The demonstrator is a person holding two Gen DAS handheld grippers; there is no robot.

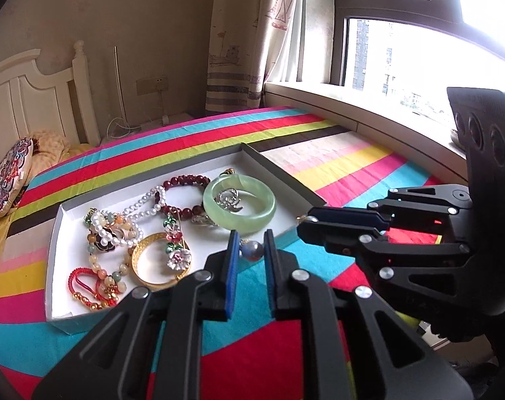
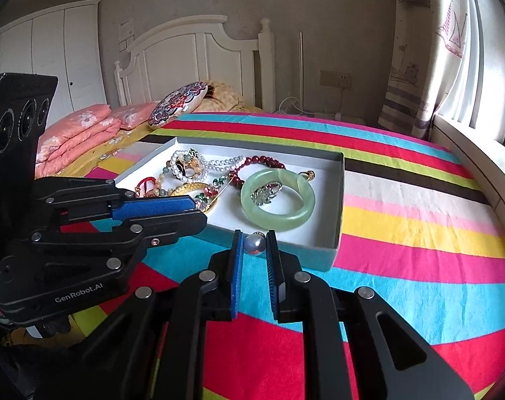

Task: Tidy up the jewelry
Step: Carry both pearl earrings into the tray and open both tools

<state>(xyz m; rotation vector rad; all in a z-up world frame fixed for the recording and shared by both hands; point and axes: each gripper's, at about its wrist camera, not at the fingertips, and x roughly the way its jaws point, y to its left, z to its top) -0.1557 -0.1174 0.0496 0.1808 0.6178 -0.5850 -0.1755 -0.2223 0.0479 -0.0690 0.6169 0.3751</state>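
Observation:
A shallow white box on the striped bedspread holds a green jade bangle, a gold bangle, a dark red bead bracelet, white pearl strands, a red cord bracelet and flower brooches. In the left wrist view, a grey pearl bead sits between the fingertips of my left gripper. In the right wrist view, a grey pearl sits between the fingertips of my right gripper. Each gripper also shows from the side in the other view, jaws close together.
The box lies on a bed with a bright striped cover. A round patterned cushion, pink folded quilts and a white headboard are at the bed's head. A window sill and curtain run along the far side.

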